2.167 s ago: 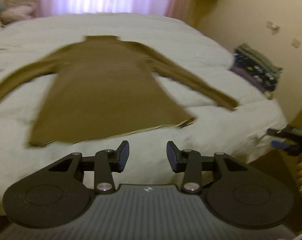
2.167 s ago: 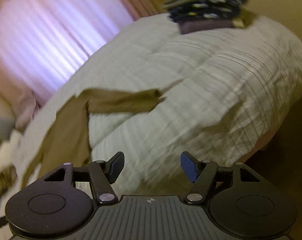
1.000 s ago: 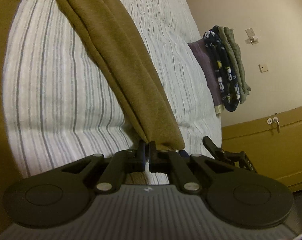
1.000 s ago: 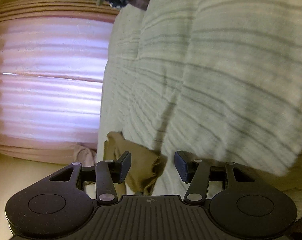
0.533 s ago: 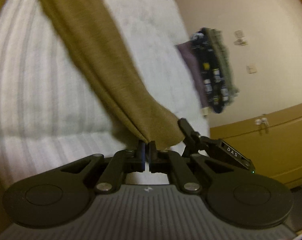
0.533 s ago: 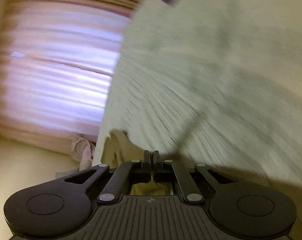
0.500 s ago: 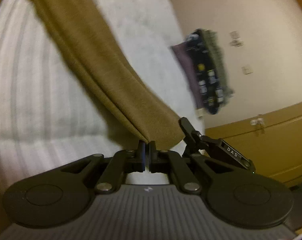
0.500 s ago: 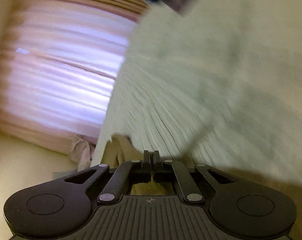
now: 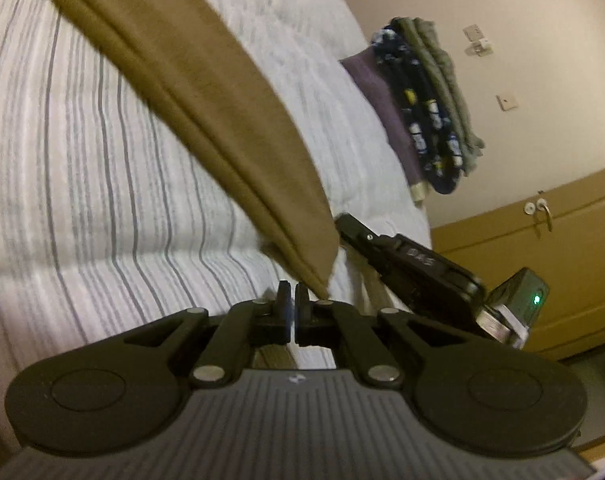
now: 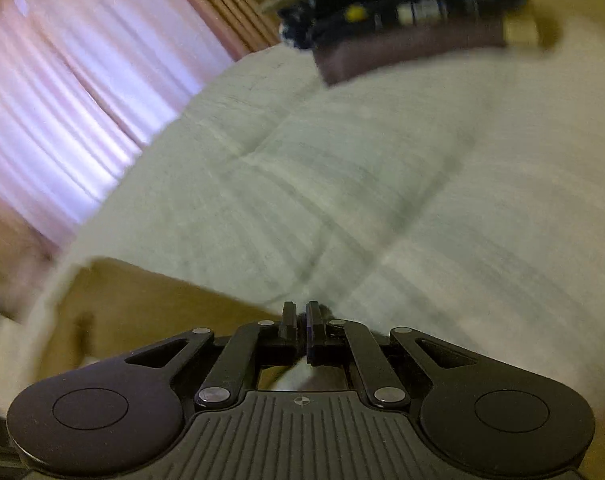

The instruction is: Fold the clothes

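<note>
A brown long-sleeved garment lies on a striped white bed point(image 9: 82, 168). Its right sleeve point(image 9: 206, 92) runs from the upper left down to my left gripper point(image 9: 291, 294), which is shut on the cuff's near corner. My right gripper point(image 10: 301, 314) is shut on the cuff's other corner; its body shows in the left wrist view point(image 9: 414, 268), just right of the cuff. In the blurred right wrist view the brown cloth point(image 10: 142, 308) trails to the lower left over the bed point(image 10: 342, 184).
A stack of folded clothes point(image 9: 422, 108) sits at the bed's far right edge, also in the right wrist view point(image 10: 402, 12). A wall with a wooden cabinet point(image 9: 542, 248) stands beyond it. Pink curtains point(image 10: 62, 92) hang behind the bed.
Both grippers closed on the sleeve cuff about a second ago. Since then they have lifted it slightly and turned; the right wrist view has swung so the folded stack shows at top.
</note>
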`<state>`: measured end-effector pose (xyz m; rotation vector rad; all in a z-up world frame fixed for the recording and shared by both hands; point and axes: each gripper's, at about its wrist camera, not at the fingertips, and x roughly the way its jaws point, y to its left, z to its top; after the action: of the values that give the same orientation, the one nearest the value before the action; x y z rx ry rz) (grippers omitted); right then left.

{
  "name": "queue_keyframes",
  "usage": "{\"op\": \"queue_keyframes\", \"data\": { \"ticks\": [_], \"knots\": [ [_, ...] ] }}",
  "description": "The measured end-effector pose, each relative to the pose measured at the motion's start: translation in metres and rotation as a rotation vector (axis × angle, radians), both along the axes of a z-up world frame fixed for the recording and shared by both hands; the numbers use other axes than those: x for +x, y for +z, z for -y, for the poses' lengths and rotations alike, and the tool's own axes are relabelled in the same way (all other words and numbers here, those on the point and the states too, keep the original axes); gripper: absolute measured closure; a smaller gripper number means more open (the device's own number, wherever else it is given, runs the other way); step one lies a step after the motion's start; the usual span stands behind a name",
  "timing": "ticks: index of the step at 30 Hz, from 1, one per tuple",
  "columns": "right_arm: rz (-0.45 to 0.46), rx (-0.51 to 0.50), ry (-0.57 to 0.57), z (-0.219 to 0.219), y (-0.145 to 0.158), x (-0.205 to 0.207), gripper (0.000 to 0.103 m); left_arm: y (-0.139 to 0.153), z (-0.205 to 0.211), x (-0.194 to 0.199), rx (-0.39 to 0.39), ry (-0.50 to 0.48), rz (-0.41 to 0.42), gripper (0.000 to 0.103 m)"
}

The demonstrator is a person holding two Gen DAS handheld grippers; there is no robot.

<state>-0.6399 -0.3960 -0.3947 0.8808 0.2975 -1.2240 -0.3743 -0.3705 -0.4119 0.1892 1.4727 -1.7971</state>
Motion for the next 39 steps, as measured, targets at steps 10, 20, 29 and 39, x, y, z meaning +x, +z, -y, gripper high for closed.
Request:
{"op": "queue_keyframes", "data": {
  "ticks": [10,20,29,39],
  "knots": [
    [-0.292,-0.197,0.276,-0.07,0.008,0.079,0.021,0.036,-0.079,0.082,-0.064,0.188,0.3,0.103],
    [-0.403,-0.02,0.032,-0.116,0.035,0.057,0.021,0.054,-0.256,0.195,0.154,0.591,0.583,0.103],
    [-0.262,0.098,0.318,-0.207,0.042,0.129,0.021,0.096,-0.361,0.181,0.183,0.682,0.704,0.084],
    [-0.258,-0.076,0.443,-0.278,0.09,0.171,0.021,0.136,-0.427,0.176,0.073,0.751,0.767,0.072]
  ]
}}
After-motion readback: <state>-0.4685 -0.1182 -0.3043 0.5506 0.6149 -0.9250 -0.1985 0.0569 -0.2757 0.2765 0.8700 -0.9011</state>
